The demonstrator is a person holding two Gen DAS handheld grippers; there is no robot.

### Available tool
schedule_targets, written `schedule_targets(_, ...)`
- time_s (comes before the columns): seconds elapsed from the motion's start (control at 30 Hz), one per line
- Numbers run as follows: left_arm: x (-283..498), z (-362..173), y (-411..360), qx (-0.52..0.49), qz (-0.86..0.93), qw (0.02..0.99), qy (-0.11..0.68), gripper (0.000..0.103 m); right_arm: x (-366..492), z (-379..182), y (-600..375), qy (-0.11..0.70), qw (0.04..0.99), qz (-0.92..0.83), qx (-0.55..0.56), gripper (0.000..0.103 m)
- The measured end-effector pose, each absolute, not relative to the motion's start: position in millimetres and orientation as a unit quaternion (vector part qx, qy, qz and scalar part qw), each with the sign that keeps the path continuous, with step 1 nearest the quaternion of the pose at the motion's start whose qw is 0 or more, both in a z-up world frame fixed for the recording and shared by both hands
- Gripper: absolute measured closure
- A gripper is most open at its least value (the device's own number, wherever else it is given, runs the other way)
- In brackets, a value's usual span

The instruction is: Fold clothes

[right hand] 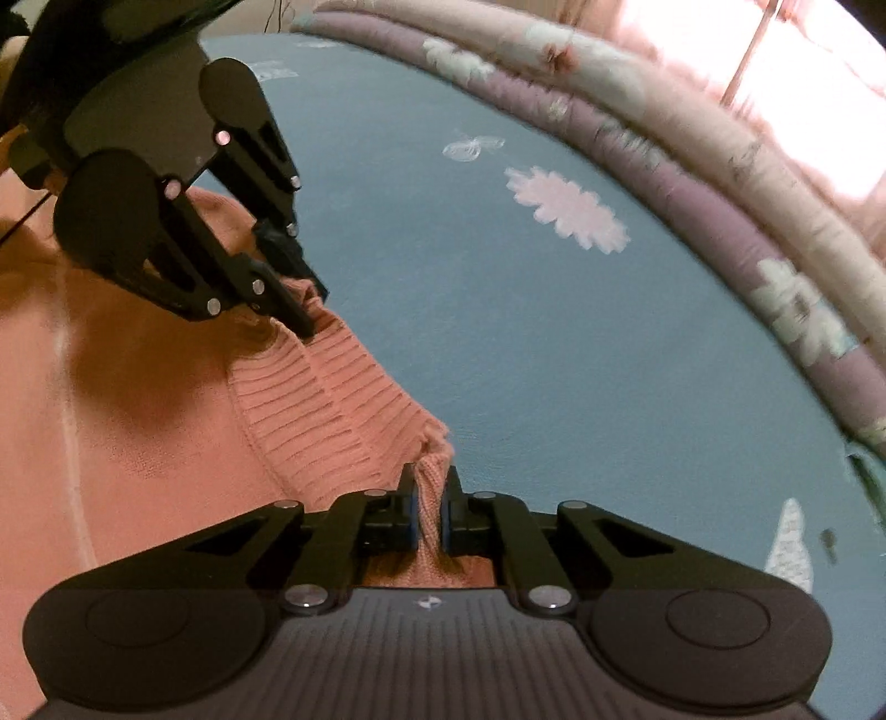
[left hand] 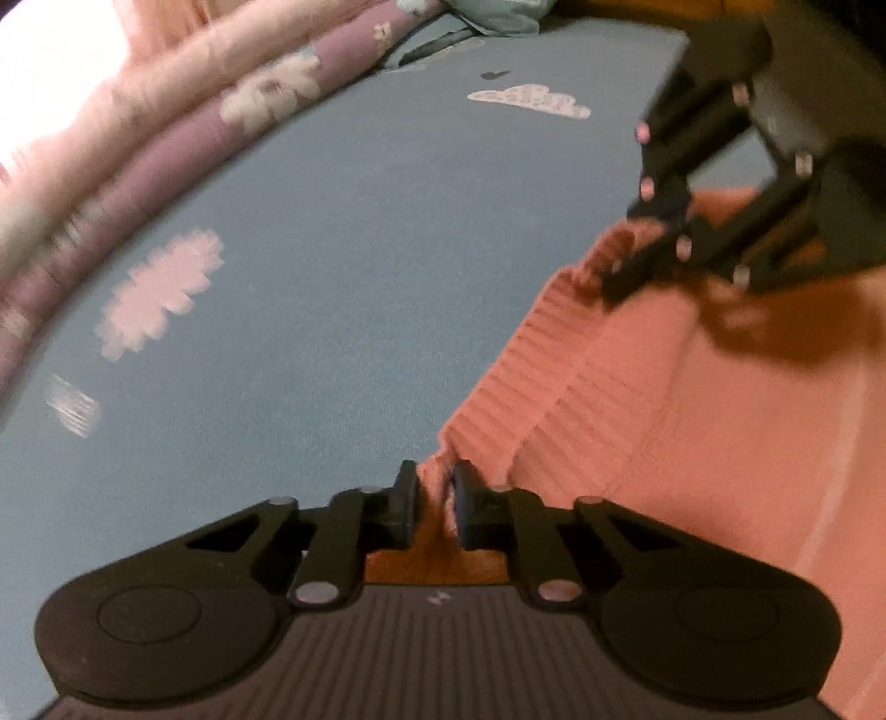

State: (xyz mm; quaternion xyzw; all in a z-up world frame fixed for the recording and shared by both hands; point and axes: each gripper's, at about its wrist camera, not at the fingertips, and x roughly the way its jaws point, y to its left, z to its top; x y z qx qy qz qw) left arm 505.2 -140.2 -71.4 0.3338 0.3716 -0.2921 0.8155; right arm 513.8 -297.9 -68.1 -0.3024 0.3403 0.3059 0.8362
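A big blue sheet (left hand: 354, 232) covers the bed. It has pale pink clouds (left hand: 160, 293) printed on it, and small white shapes too. Along the far edge of the bed lies a rolled-up purple blanket (right hand: 714, 221) with white flowers on it. Next to that is a soft cream blanket (right hand: 681, 111), also rolled. Past the blankets hangs a pink curtain (right hand: 830, 94), and bright light comes through it. The light looks white and glowing at the corner. At one end of the bed sits a crumpled pale green cloth (left hand: 498, 16).
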Motion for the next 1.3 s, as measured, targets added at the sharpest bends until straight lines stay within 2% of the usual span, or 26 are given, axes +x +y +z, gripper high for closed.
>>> schedule_targets(0.1, 499, -75, -149, 0.371, -0.257, 0.825, 0.339, 0.095, 512, -70, -292, 0.318, 0.847, 0.262, -0.335, 0.095)
schedule_targets(0.4, 520, -88, -154, 0.344, -0.205, 0.857, 0.326, 0.095, 537, -93, -292, 0.335, 0.866, 0.201, -0.312, 0.095)
schedule_targets(0.43, 522, -87, -151, 0.333, -0.206, 0.859, 0.329, 0.094, 539, -92, -294, 0.334, 0.872, 0.199, -0.299, 0.095)
schedule_targets(0.47, 525, -86, -147, 0.319, -0.208, 0.862, 0.333, 0.089, 541, -92, -295, 0.335, 0.875, 0.197, -0.288, 0.094)
schedule_targets(0.5, 527, -84, -143, 0.309, -0.209, 0.865, 0.336, 0.087, 541, -92, -296, 0.336, 0.877, 0.192, -0.285, 0.092)
schedule_targets(0.53, 528, -81, -140, 0.299, -0.211, 0.867, 0.338, 0.086, 538, -90, -297, 0.334, 0.879, 0.188, -0.284, 0.083)
schedule_targets(0.6, 529, -74, -134, 0.281, -0.215, 0.872, 0.338, 0.081, 533, -81, -302, 0.327, 0.888, 0.188, -0.264, 0.072)
schedule_targets(0.73, 519, -49, -121, 0.264, -0.217, 0.885, 0.316, 0.078, 527, -53, -321, 0.322, 0.904, 0.198, -0.199, 0.059)
schedule_targets(0.83, 515, -30, -109, 0.259, -0.209, 0.894, 0.301, 0.056, 515, -28, -339, 0.315, 0.913, 0.2, -0.164, 0.053)
schedule_targets(0.9, 513, -19, -98, 0.247, -0.196, 0.901, 0.296, 0.054, 507, -14, -350, 0.313, 0.917, 0.203, -0.142, 0.046)
schedule_targets(1.07, 503, -14, -76, 0.161, -0.269, 0.878, 0.363, 0.055, 498, -18, -362, 0.36, 0.894, 0.237, -0.122, 0.05)
schedule_targets(1.13, 495, -24, -76, 0.139, -0.314, 0.853, 0.393, 0.054, 499, -34, -363, 0.381, 0.883, 0.252, -0.104, 0.07)
schedule_targets(1.3, 501, -55, -82, 0.146, -0.305, 0.842, 0.42, 0.054, 509, -74, -366, 0.422, 0.865, 0.265, -0.067, 0.075)
